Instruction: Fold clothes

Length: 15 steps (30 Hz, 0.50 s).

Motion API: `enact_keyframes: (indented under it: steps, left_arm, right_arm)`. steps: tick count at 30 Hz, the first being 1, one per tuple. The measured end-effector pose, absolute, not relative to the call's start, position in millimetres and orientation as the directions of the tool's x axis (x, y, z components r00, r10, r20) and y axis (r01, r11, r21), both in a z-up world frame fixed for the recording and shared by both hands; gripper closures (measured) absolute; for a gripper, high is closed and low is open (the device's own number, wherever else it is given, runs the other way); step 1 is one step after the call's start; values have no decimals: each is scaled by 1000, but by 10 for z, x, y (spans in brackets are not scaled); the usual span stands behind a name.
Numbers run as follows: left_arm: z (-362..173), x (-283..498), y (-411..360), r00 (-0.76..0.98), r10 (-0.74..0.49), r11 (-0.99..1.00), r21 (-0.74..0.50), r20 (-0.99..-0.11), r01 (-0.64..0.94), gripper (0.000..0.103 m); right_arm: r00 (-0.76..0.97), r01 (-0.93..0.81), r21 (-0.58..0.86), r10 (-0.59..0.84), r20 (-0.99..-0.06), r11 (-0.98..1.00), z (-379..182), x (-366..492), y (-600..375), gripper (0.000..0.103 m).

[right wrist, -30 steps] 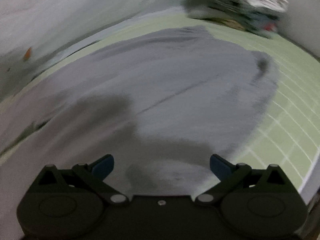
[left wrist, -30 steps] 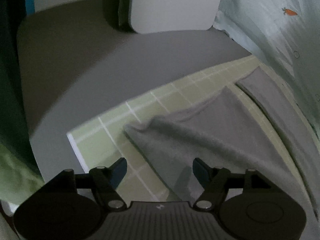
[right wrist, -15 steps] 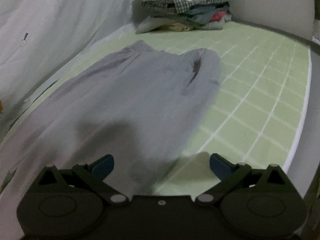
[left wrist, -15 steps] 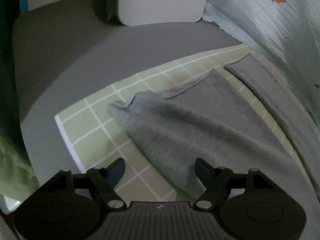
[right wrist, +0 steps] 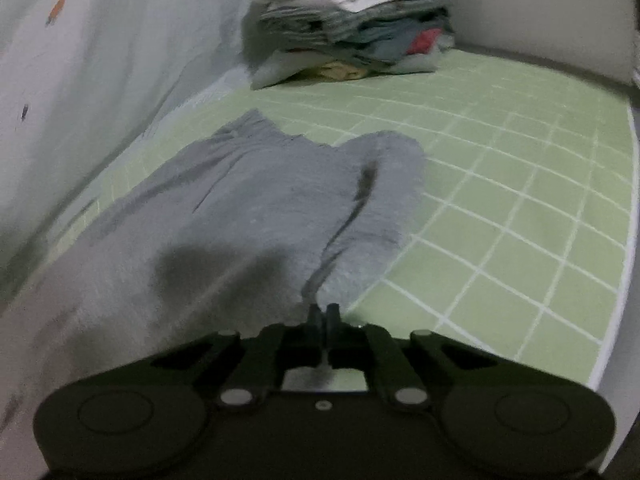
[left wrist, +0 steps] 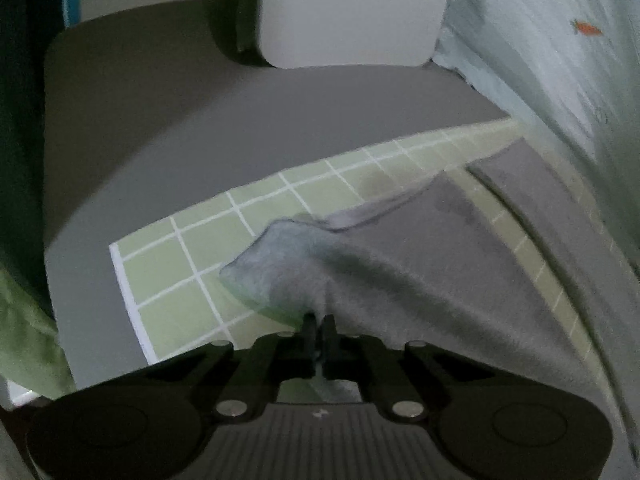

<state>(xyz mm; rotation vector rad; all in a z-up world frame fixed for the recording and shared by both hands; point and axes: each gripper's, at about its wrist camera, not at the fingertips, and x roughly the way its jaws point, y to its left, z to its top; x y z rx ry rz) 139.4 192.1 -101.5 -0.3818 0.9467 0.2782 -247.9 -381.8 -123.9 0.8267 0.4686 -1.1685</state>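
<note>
Grey trousers (left wrist: 420, 264) lie spread on a green checked mat (left wrist: 192, 248). In the left wrist view my left gripper (left wrist: 319, 322) is shut on the near edge of one trouser leg, whose end is lifted and curled. The second leg (left wrist: 532, 184) lies flat to the right. In the right wrist view my right gripper (right wrist: 324, 312) is shut on the near edge of the same grey trousers (right wrist: 248, 208), by a dark fold line; the waist end lies far from it on the mat (right wrist: 500, 208).
A stack of folded clothes (right wrist: 352, 24) stands at the far end of the mat. A pale quilt with carrot prints (left wrist: 560, 60) (right wrist: 80, 80) runs along one side. A white cushion (left wrist: 348, 8) and grey mattress (left wrist: 180, 120) lie beyond the mat's edge.
Both grippers were open above the trousers; both have come down and shut on the cloth's near edge. The leg end by the left gripper has lifted and curled.
</note>
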Motion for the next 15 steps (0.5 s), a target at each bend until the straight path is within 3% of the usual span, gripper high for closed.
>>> enact_keyframes:
  steps: [6, 15]
  left_arm:
    - [-602, 1337, 2027, 644, 51, 875, -276, -763, -397, 102]
    - [177, 1076, 2033, 767, 98, 807, -401, -635, -435, 102]
  right_arm:
    - [395, 886, 454, -661, -638, 91, -885, -2725, -3733, 102]
    - [494, 805, 566, -729, -474, 177, -145, -2697, -3920, 102]
